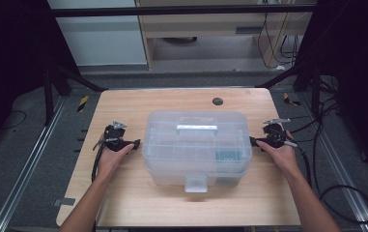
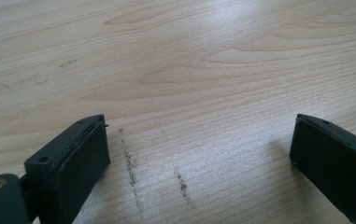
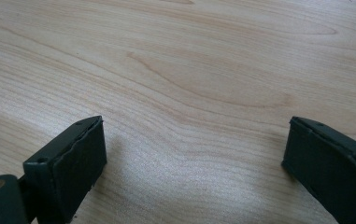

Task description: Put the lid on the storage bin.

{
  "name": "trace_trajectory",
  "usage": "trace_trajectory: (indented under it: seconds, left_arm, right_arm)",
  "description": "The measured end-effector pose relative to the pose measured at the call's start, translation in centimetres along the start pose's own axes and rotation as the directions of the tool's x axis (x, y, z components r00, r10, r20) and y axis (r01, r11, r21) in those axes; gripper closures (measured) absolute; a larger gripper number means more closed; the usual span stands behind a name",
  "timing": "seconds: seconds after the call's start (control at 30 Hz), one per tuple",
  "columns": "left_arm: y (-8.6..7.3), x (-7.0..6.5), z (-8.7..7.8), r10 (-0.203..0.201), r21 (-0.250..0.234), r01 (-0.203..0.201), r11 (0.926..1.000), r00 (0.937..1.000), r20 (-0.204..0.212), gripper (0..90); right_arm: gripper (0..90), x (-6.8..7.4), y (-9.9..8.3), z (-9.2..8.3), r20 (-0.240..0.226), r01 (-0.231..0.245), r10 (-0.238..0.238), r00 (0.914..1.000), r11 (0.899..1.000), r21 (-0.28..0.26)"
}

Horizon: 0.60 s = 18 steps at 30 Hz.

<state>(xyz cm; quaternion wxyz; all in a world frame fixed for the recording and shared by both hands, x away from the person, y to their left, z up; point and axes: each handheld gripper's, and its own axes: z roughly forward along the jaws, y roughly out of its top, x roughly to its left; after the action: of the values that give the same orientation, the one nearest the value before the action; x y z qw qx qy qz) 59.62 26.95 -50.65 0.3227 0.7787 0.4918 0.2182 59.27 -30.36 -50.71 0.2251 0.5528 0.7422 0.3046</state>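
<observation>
The left gripper [image 2: 199, 144] was held with its jaws spread wide apart and nothing between them, bare wood being seen in the gap, where two short dark scuff marks [image 2: 131, 165] were left on the grain. The right gripper [image 3: 194, 144] was likewise held wide open over bare wood, with nothing gripped. In the high view the left gripper [image 1: 134, 144] was seen just beside the left end of a clear plastic storage box [image 1: 197, 147], and the right gripper [image 1: 254, 141] just beside its right end; whether either touched the box could not be told. Each gripper was held by a hand, the left hand [image 1: 109, 157] and the right hand [image 1: 283, 153] being brought in on bare forearms from the bottom edge. The box was placed in the middle of a light wooden table [image 1: 172, 203], its lid shut, a pale handle [image 1: 197, 128] laid flat on top, a front latch [image 1: 196, 182] turned toward the person, and something bluish-green [image 1: 229, 155] seen dimly through its right part. A round dark grommet [image 1: 218, 101] was set near the table's far edge. Beyond the table a grey floor, a pale cabinet [image 1: 205, 24] and black frame bars were seen, with cables [image 1: 336, 193] trailed on the floor at the right.
</observation>
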Motion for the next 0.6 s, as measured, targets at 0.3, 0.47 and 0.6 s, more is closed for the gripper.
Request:
trace_trajectory:
  seconds: [0.3,0.47,0.6]
  left_arm:
    - [-0.06,-0.14,-0.01,0.006,0.005,-0.006,1.0,1.0,0.005,1.1]
    - [-0.07,-0.17,0.0,0.005,0.005,-0.005,1.0,1.0,0.004,0.4]
    - [-0.08,-0.23,0.01,-0.001,0.005,0.001,1.0,1.0,0.001,0.1]
  right_arm:
    - [4.8,0.25,-0.66,-0.1,0.024,-0.02,0.021,0.9995,0.999,-0.042]
    - [2.5,0.48,-0.92,-0.29,0.042,-0.042,0.044,0.9982,0.998,-0.036]
    - [1.2,0.87,-1.03,-0.39,0.065,-0.065,0.068,0.9956,0.997,-0.036]
